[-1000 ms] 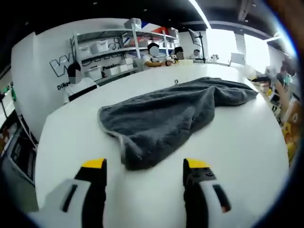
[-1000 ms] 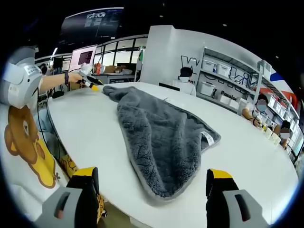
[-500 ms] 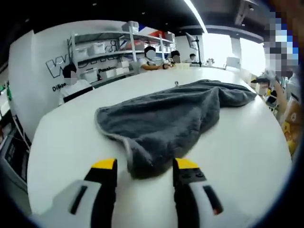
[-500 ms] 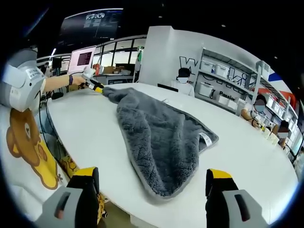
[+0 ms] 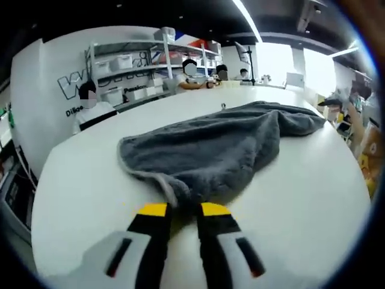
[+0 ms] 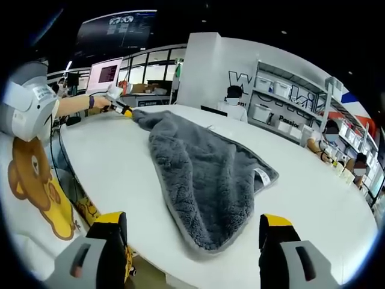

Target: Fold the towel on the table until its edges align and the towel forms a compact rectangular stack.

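Note:
A dark grey plush towel [image 5: 210, 147] lies rumpled and stretched out along the white table [image 5: 301, 186]. My left gripper [image 5: 183, 211] is shut on the towel's near corner, with grey cloth pinched between the yellow-tipped jaws. In the right gripper view the same towel [image 6: 198, 162] runs away from me, its white label [image 6: 260, 175] on the right edge. My right gripper [image 6: 194, 232] stands wide open just short of the towel's near rounded corner, touching nothing. The left gripper [image 6: 118, 104], held in a hand, sits at the towel's far corner.
Shelves with white bins [image 5: 129, 60] stand behind the table, and people sit along its far side [image 5: 90, 108]. The table's edge [image 6: 69, 171] drops off at the left, beside a bear cartoon [image 6: 33, 174]. A screen [image 6: 107, 73] stands beyond the far end.
The left jaws have come together on the towel's near corner, from wide apart to pinching it. The right gripper has stayed open and still.

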A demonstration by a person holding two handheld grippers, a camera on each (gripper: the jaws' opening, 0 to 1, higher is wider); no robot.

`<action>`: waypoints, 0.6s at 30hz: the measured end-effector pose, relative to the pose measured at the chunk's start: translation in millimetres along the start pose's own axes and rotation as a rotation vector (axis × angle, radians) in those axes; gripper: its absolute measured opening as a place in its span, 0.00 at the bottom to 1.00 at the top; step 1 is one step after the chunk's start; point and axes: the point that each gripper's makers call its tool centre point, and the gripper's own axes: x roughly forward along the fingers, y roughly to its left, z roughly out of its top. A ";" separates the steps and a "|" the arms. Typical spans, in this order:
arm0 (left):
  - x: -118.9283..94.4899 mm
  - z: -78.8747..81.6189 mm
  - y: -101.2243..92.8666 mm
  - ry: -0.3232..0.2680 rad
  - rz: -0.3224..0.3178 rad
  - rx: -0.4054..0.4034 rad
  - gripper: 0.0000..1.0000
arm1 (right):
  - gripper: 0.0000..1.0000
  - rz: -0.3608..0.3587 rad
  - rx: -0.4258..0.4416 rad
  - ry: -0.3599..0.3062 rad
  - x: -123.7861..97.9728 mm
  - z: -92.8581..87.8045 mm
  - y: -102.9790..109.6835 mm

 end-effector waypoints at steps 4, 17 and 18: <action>-4.5 8.8 -6.0 -0.020 -0.023 -0.011 0.11 | 0.94 0.001 0.002 0.003 -1.1 -2.7 0.0; -36.1 67.5 -38.1 -0.084 -0.099 -0.259 0.07 | 0.92 0.028 -0.007 -0.006 1.8 -1.4 5.1; -39.4 73.7 -40.7 -0.089 -0.100 -0.269 0.06 | 0.92 0.030 -0.008 -0.007 1.8 -1.2 5.1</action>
